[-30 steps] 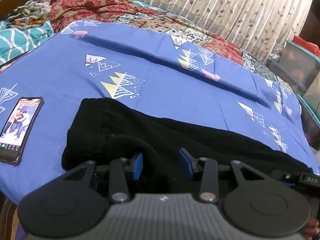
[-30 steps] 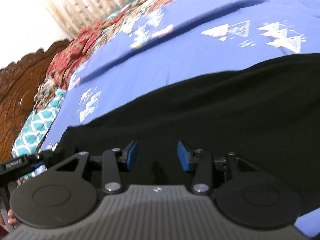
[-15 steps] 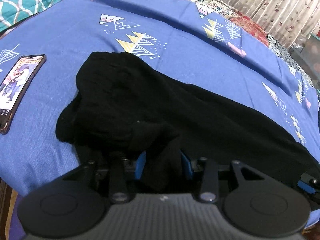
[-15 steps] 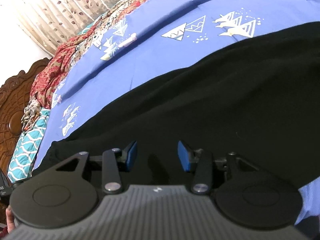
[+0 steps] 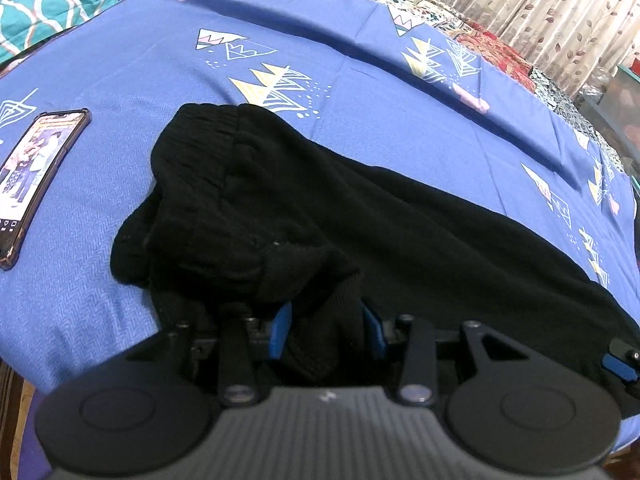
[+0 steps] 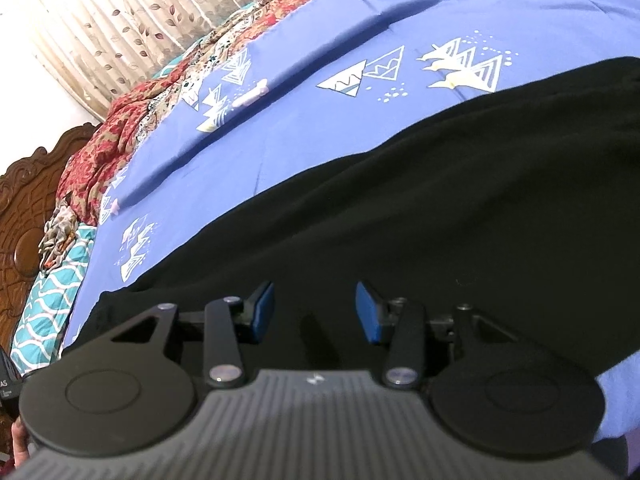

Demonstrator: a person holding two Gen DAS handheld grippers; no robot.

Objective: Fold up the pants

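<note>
Black pants [image 5: 400, 220] lie stretched across a blue patterned bedsheet [image 5: 360, 120], waistband end bunched at the left. My left gripper [image 5: 326, 328] is shut on a thick wad of that bunched cloth, which fills the gap between its blue pads. In the right wrist view the pants [image 6: 480, 180] spread under my right gripper [image 6: 316, 312]. Its pads stand apart, with only a low ridge of cloth between them that touches neither pad. A tip of the right gripper [image 5: 618, 364] also shows at the pants' right end.
A phone [image 5: 36, 184] with its screen lit lies on the sheet left of the pants. A teal pillow [image 5: 52, 4] and a red patterned blanket [image 6: 104, 152] sit at the far side. A carved wooden headboard [image 6: 16, 220] and curtains [image 6: 120, 20] lie beyond.
My left gripper has sunk and tipped downward, bringing the held wad of cloth onto the bunched end. The right gripper has slid a little along the pants and rolled.
</note>
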